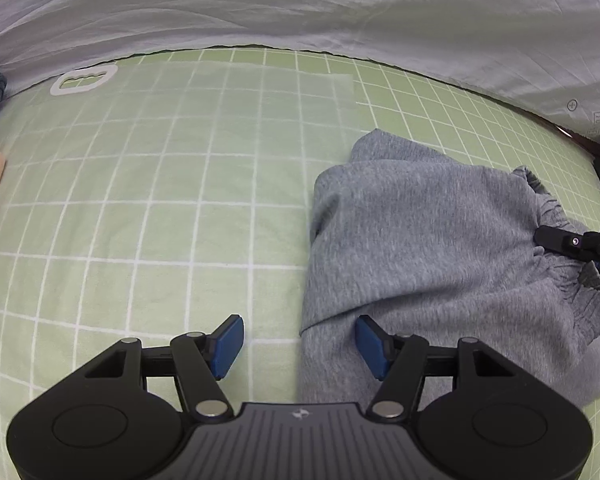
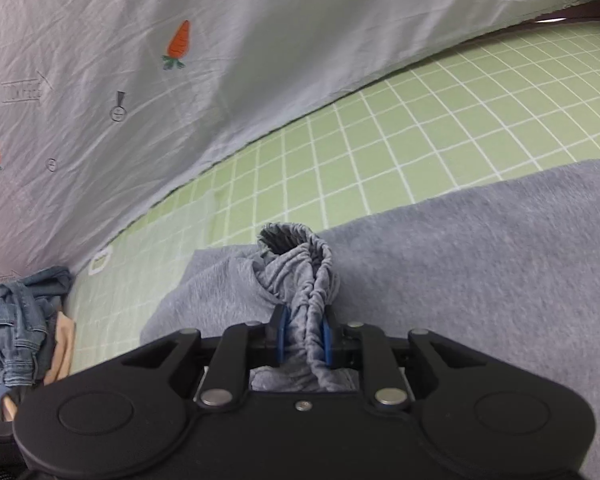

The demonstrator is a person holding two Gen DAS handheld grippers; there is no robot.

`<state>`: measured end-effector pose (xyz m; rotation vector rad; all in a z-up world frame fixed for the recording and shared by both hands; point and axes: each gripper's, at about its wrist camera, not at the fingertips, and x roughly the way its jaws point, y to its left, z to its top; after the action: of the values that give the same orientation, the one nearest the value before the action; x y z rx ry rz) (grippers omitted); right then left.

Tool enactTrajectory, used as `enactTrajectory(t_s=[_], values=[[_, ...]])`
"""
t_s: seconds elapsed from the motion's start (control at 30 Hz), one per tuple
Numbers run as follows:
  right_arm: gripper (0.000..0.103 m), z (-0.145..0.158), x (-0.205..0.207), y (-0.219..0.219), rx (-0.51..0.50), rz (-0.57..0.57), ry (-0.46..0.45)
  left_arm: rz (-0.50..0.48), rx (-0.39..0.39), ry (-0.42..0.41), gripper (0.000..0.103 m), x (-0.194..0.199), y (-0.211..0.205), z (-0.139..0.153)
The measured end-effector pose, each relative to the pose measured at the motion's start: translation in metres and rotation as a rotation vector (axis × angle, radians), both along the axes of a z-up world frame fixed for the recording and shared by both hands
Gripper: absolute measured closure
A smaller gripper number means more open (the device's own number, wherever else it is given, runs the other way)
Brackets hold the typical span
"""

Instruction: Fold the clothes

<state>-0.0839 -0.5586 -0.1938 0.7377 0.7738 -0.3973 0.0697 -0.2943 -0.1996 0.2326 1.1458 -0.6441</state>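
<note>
Left tongs (image 1: 300, 344) nearest in the left wrist view, spread wide, blue pads (image 1: 228, 344) holding nothing; the right-hand pad sits over the near edge of the grey sweatpants (image 1: 420, 240), the left-hand pad over bare green checked sheet (image 1: 140, 200). Contact with the fabric can't be told.

Grey sweatpants lie bunched on the green checked sheet, right of centre in the left wrist view, folded layers overlapping, the gathered elastic waistband (image 1: 556, 216) toward the far right.

Right tongs (image 2: 303, 338) pinched narrow on the waistband (image 2: 312, 280), blue pads either side of a twisted, ruched bunch of grey fabric that sticks up and forward past the fingertips. In the left wrist view the right tongs (image 1: 540, 236) come in from the right edge, tip at the waistband gathers. The rest of the sweatpants (image 2: 460, 280) spread to the right and near side in the right wrist view.

Beyond, open green checked sheet (image 2: 420, 128). A white plastic ring-shaped piece (image 1: 84, 79) lies on the sheet at its far left, near the fabric edge.

Farther back, a pale grey sheet with carrot prints (image 2: 178, 44) and small symbols rises behind the green one. At far left, a crumpled pile of blue denim (image 2: 20, 320) with a beige garment (image 2: 62, 344) just beside it.
</note>
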Motion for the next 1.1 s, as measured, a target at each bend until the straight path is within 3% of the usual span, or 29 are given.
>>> enactTrajectory(t_s=[0.07,0.13,0.3,0.4,0.6,0.87,0.97,1.1], values=[[0.078,-0.008,-0.001,0.001,-0.012,-0.015,0.031,-0.028,0.028,-0.013,0.04,-0.004,-0.004,-0.002],[0.066,-0.013,-0.002,0.005,-0.039,-0.02,0.058,-0.046,0.048,-0.031,0.037,-0.008,-0.005,-0.002],[0.032,-0.003,-0.003,0.021,-0.248,0.053,0.161,-0.04,0.054,-0.03,0.034,-0.009,-0.002,0.002],[0.029,0.006,-0.015,0.031,-0.329,0.085,0.16,-0.05,0.052,-0.046,0.034,-0.015,-0.002,0.008],[0.024,-0.006,-0.045,0.043,-0.341,0.084,0.2,-0.093,0.098,-0.038,0.033,-0.035,-0.008,0.004],[0.008,0.012,-0.097,0.024,-0.316,-0.051,0.112,-0.085,0.106,-0.092,0.033,-0.06,-0.006,0.02],[0.006,0.016,-0.119,0.009,-0.318,-0.11,0.126,-0.083,0.087,-0.126,0.031,-0.068,-0.015,0.031],[0.002,0.019,-0.146,-0.016,-0.326,-0.172,0.174,-0.101,0.042,-0.173,0.021,-0.079,-0.035,0.04]])
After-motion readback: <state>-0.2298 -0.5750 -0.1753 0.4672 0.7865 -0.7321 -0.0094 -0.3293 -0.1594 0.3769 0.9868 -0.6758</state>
